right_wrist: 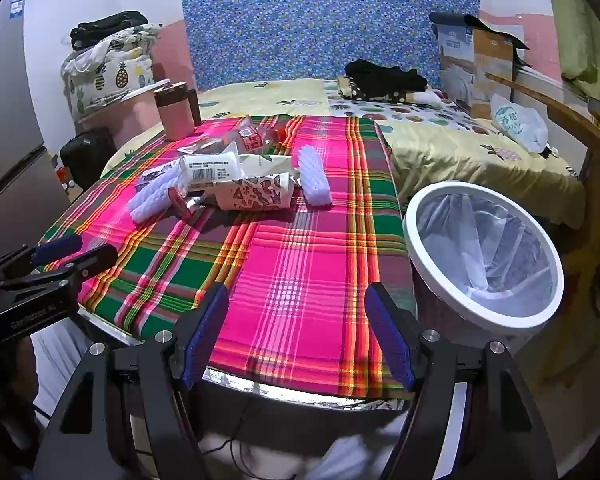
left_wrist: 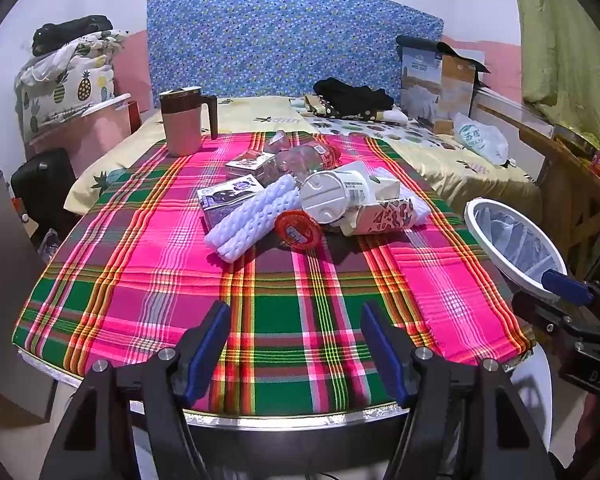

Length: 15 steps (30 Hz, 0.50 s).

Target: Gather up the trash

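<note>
Both my grippers hang spread and empty over the near edge of the plaid tablecloth (left_wrist: pixel 300 320).

My left gripper (left_wrist: pixel 296 344) and right gripper (right_wrist: pixel 296 332) have their jaws wide apart, touching nothing. Just right of the table stands the lined trash bin (right_wrist: pixel 420 248). Farther along the cloth lies the trash pile: white foam netting (left_wrist: pixel 252 216), a red lid (left_wrist: pixel 299 229), a white cup (left_wrist: pixel 328 196), a patterned carton (right_wrist: pixel 260 194) and a crushed plastic bottle (left_wrist: pixel 300 158). A pink jug (left_wrist: pixel 182 122) stands at the far left.
</note>
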### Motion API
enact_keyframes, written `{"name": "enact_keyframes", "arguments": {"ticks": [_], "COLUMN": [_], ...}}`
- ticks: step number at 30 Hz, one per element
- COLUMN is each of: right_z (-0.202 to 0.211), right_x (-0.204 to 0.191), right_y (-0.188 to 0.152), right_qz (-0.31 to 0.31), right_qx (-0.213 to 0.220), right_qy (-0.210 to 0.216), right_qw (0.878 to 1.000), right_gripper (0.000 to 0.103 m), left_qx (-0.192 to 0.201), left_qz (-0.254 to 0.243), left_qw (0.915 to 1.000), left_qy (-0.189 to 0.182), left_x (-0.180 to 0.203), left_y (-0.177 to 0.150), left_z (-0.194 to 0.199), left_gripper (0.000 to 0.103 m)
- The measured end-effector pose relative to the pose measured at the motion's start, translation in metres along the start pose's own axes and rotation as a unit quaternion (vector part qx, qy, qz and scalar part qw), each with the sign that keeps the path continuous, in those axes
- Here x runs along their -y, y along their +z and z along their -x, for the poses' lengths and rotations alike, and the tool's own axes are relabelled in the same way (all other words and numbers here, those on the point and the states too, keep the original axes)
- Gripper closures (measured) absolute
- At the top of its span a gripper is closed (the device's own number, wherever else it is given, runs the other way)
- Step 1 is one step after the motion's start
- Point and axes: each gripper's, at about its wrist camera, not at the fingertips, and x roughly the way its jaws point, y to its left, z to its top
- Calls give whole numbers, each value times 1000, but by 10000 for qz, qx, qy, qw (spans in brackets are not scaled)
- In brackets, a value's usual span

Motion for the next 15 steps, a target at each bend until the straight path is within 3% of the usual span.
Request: {"name": "enact_keyframes", "arguments": {"ticks": [15], "right_z": [2], "right_x": [-3], "right_y": [1], "right_qz": [14], "right_qx": [0], "right_qy": [26], "right_qw": [10000], "right_gripper": [31], "left_qx": [35], "left_qz": [-14], "left_qw": [10000], "left_qy": [22], "left_x": [-4], "left_y": [0], "left_z": [3], "left_gripper": [36]}}
